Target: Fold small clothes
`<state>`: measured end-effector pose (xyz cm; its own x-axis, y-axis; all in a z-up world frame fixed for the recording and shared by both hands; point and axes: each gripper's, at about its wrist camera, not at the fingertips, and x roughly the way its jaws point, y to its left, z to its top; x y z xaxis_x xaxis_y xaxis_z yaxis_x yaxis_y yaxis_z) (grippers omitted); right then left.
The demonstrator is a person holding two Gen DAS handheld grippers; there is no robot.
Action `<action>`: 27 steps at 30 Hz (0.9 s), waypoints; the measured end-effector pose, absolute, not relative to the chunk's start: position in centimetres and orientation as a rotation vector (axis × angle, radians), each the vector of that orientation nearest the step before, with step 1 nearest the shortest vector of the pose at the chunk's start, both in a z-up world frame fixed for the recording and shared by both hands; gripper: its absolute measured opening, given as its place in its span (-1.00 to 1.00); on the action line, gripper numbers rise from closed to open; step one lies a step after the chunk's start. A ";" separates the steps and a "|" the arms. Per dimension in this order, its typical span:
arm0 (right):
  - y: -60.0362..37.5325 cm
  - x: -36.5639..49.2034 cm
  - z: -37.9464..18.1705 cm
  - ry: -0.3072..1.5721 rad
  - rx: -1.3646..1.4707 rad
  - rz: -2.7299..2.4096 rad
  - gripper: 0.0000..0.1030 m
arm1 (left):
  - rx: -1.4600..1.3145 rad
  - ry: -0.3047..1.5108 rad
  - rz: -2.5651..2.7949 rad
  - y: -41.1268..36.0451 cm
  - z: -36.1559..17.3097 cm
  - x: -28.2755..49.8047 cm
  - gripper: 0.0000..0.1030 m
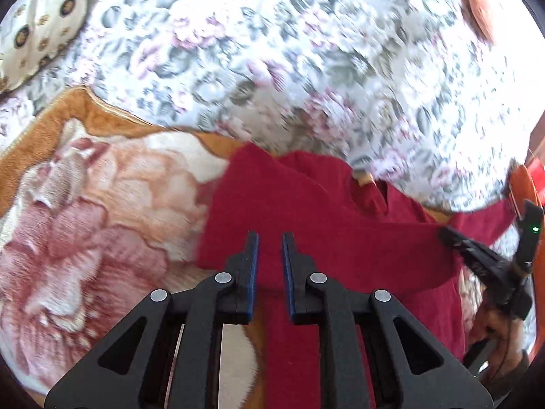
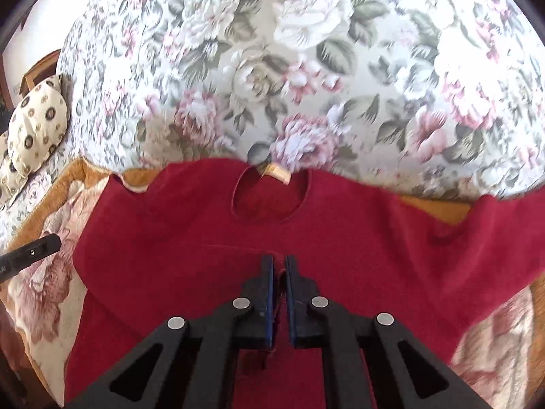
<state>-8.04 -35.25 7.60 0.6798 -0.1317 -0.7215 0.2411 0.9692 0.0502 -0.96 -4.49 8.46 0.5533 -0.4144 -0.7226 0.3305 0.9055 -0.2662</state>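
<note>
A dark red small top (image 2: pixel 211 238) lies on a plush orange-and-pink floral blanket (image 2: pixel 51 283), neck hole away from me and sleeves spread. It also shows in the left wrist view (image 1: pixel 323 231), its lower part folded up over the body. My right gripper (image 2: pixel 278 262) is shut on the folded red fabric edge and holds it over the top's middle. My left gripper (image 1: pixel 270 238) hovers over the left part of the top with its jaws a little apart and nothing between them. The right gripper (image 1: pixel 453 235) shows at the right of the left wrist view.
A pale floral bedspread (image 2: pixel 306 68) covers the bed beyond the blanket (image 1: pixel 85 221). A cream patterned pillow (image 2: pixel 34 129) lies at far left; it also shows in the left wrist view (image 1: pixel 44 24). A wooden piece of furniture (image 2: pixel 37 71) stands behind it.
</note>
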 end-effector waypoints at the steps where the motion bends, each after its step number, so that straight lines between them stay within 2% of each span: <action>1: -36.1 -8.0 8.5 0.783 0.121 -0.243 -0.89 | -0.112 0.875 -0.437 -4.3 8.7 -0.8 -0.55; 4: -39.3 -7.7 10.0 0.763 0.081 -0.344 -0.89 | -0.136 0.862 -0.432 -4.0 8.8 -0.5 -0.35; 15: -45.3 -7.0 5.1 0.884 0.053 -0.474 -0.89 | 0.028 0.942 -0.442 -10.0 5.9 0.3 -0.35; 16: -45.4 -7.1 5.2 0.890 0.069 -0.463 -0.86 | 0.030 0.937 -0.444 -10.4 6.1 0.2 -0.35; 19: -45.8 -8.6 7.2 0.812 0.122 -0.485 -0.39 | 0.033 0.916 -0.465 -11.9 6.6 0.0 -0.35; 20: -45.9 -9.4 8.0 0.785 0.141 -0.494 -0.31 | 0.043 0.911 -0.466 -12.4 6.6 0.1 -0.35; 24: -44.2 -9.7 8.3 0.836 0.197 -0.349 -0.31 | 0.092 0.929 -0.442 -14.6 5.7 1.2 -0.34; 27: -43.5 -9.1 6.3 0.887 0.209 -0.326 -0.50 | 0.115 0.987 -0.383 -15.0 3.8 2.5 -0.34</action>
